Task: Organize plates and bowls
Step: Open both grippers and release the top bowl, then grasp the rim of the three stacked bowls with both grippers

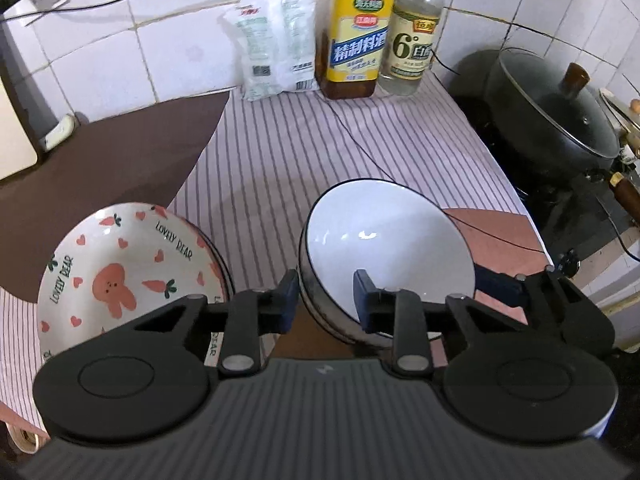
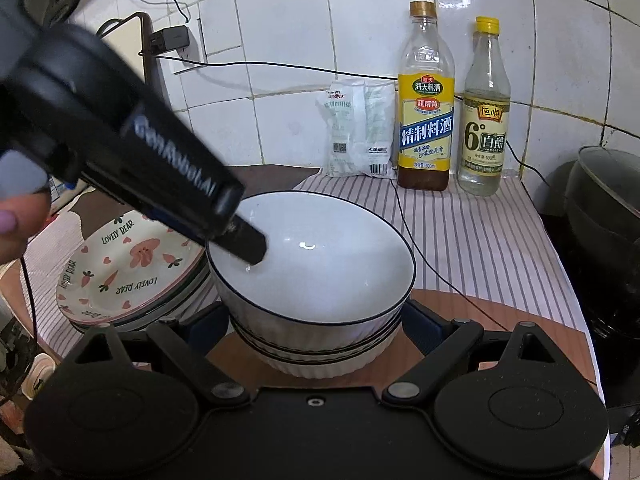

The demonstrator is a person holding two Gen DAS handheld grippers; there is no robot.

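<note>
On the far left of the desk [image 1: 120, 152] lies a brown mat [image 1: 132, 148], and on the striped cloth [image 1: 280, 152] beside it sits my stack of plates [image 1: 120, 276], the top one printed with a pink bunny, carrots and hearts. From my right wrist the same stack shows at the lower left [image 2: 128, 276], just beside the bowls.

My left gripper [image 1: 326, 300] straddles the rim of the white bowl [image 1: 384, 248]: one finger [image 1: 288, 300] is outside the wall, the other [image 1: 366, 300] inside it. The jaws look closed on that rim. The bowl is tipped toward my left camera. In the right view the left gripper [image 2: 244, 240] comes down from the upper left, its tip inside the bowl near the left rim.

The white bowl [image 2: 316, 256] with its thin dark rim sits on top of other ribbed bowls [image 2: 320, 356], over a reddish round board [image 2: 500, 320]. My right gripper [image 2: 316, 328] has its jaws spread wide, one finger [image 2: 208, 320] on each side of the bowl stack, low down; I cannot tell whether the pads touch it.

Behind, against the tiled wall [image 1: 180, 40], stand a white packet [image 1: 276, 44], a yellow-labelled bottle [image 1: 356, 36] and a clear bottle [image 1: 414, 36]. At the far right is a dark pot [image 1: 556, 116] with a glass lid.
</note>
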